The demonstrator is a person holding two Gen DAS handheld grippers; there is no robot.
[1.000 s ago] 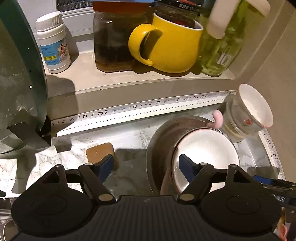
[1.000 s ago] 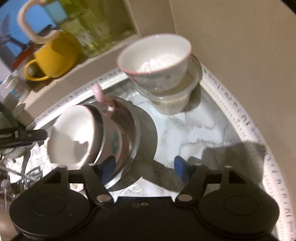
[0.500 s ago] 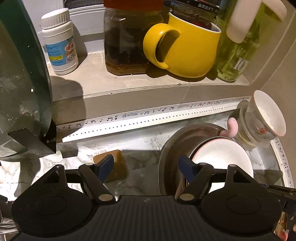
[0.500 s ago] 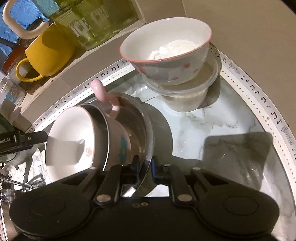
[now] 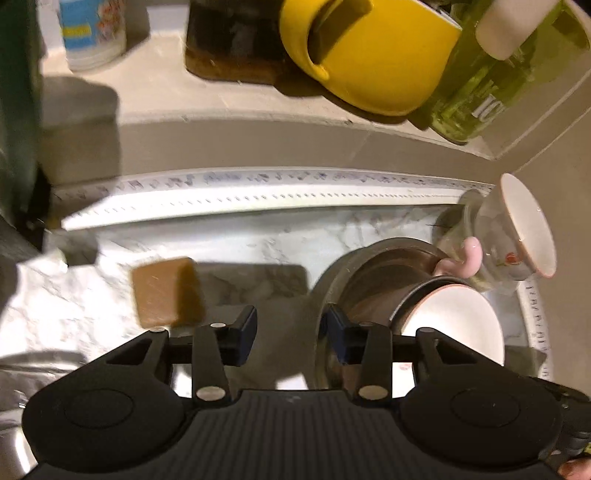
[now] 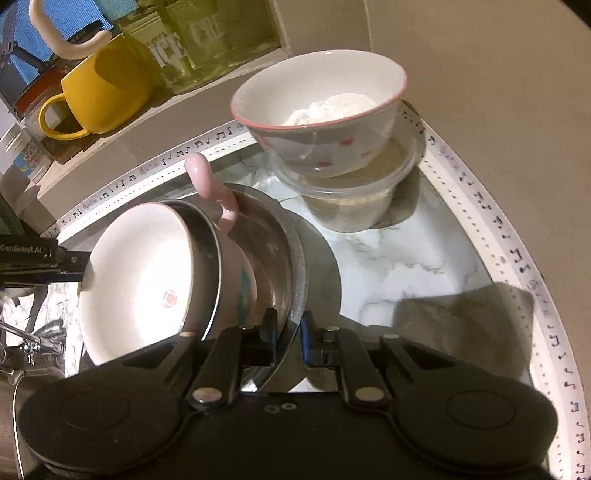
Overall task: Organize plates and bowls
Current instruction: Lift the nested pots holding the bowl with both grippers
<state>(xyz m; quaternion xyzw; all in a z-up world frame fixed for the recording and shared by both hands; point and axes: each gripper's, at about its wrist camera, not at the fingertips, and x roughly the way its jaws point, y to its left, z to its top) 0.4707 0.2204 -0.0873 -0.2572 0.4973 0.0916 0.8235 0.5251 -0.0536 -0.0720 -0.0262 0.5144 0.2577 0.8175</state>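
Observation:
A steel bowl is tipped on its side on the marble counter. Nested in it are a pink cup with a pink handle and a white dish. My right gripper is shut on the steel bowl's near rim. In the left wrist view the steel bowl and white dish lie at the right. My left gripper hangs low over the counter with its jaws closing. Its right finger is beside the bowl's left rim, and the pads press nothing. A red-rimmed white bowl sits on a clear tub in the corner.
On the ledge behind stand a yellow mug, a green glass jar, a dark jar and a white bottle. A brown sponge block lies on the counter at the left. White note-printed tape edges the counter. Walls close the corner.
My right gripper has shut on the steel bowl's rim. My left gripper has dropped toward the counter and its jaws have narrowed, so the stack now sits further right in its view.

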